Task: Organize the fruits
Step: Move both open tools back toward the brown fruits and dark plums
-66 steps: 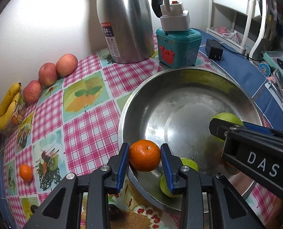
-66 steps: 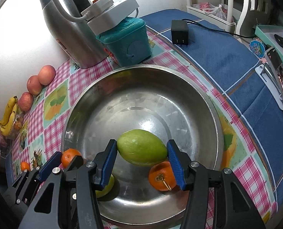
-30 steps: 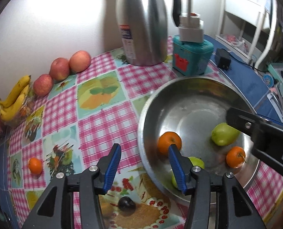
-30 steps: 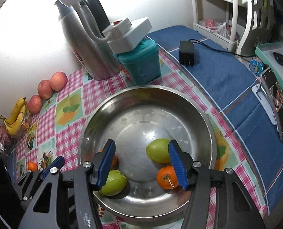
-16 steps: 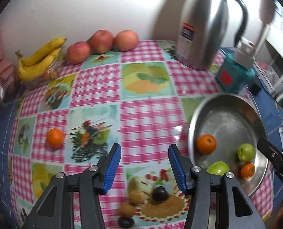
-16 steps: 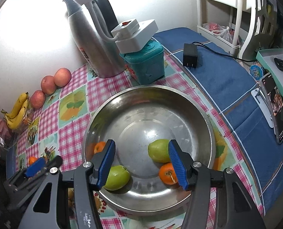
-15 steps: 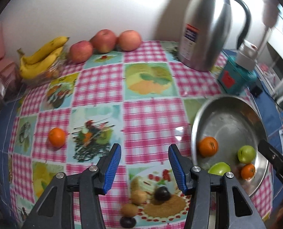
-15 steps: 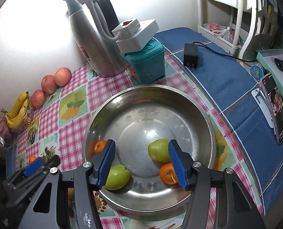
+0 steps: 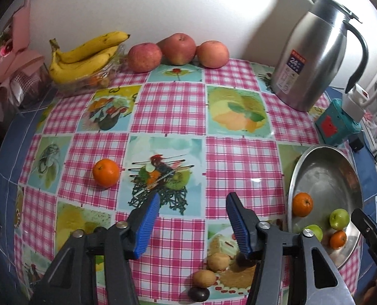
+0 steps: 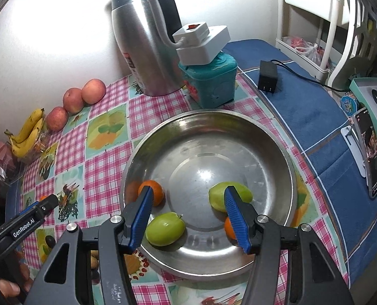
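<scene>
The counter (image 9: 168, 106), under a pink checked cloth, carried a steel bowl (image 10: 277, 137) holding two oranges (image 10: 156, 190) and two green fruits (image 10: 166, 228). A steel jug (image 9: 313, 58) stood by the wall, with bananas (image 9: 84, 56) and three apples (image 9: 178, 45) in a row along the far edge. The left gripper (image 9: 192, 218) hung over bare cloth, its fingers spread and just opening wider, with nothing between them. The right gripper (image 10: 188, 218) hung above the bowl, fingers spread and empty. A lone orange (image 9: 105, 172) lay on the cloth, well apart from the bowl.
</scene>
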{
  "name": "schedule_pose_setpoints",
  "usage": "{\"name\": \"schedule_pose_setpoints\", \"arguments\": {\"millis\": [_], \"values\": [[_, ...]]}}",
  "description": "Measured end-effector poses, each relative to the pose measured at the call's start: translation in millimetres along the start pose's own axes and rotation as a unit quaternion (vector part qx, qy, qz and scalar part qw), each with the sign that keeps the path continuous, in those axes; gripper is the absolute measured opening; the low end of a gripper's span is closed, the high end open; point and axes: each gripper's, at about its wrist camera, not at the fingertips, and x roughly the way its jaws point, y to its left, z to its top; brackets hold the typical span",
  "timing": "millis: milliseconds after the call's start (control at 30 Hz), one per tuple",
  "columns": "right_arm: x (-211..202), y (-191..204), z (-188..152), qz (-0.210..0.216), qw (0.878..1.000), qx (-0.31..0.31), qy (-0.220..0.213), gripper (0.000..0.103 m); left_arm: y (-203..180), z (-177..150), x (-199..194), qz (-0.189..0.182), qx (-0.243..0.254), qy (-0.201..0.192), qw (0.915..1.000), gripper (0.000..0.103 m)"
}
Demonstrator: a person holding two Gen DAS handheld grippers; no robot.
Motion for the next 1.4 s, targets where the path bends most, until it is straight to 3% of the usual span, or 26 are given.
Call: {"name": "schedule_pose_setpoints", "arguments": {"millis": [100,167,333,767,900,967,1400], "values": [[4,1,-1,-0.001,1.000,-0.003,0.006,0.061,3,-1,6,0.011,-0.001,0.012,0.9999,0.076],[10,2,-3,-0.006,1.000,-0.005,0.018,0.072,4,-2,11,0.017,0.002,0.021,0.9996,0.078],[23,3,-8,-0.015,0.999,-0.015,0.040,0.077,5,-7,23,0.021,0.003,0.042,0.9989,0.084],[47,4,-15,-0.024,0.996,-0.029,0.076,0.078,6,-13,40,0.033,0.009,0.065,0.9973,0.091],[48,6,-15,-0.026,0.996,-0.033,0.077,0.082,6,-14,42,0.039,0.013,0.062,0.9972,0.103],[49,7,-15,-0.022,0.996,-0.034,0.075,0.089,4,-14,40,0.048,0.022,0.048,0.9975,0.103],[40,10,-12,-0.021,0.998,-0.045,0.043,0.089,2,-11,31,0.044,0.018,0.020,0.9987,0.103]]}}
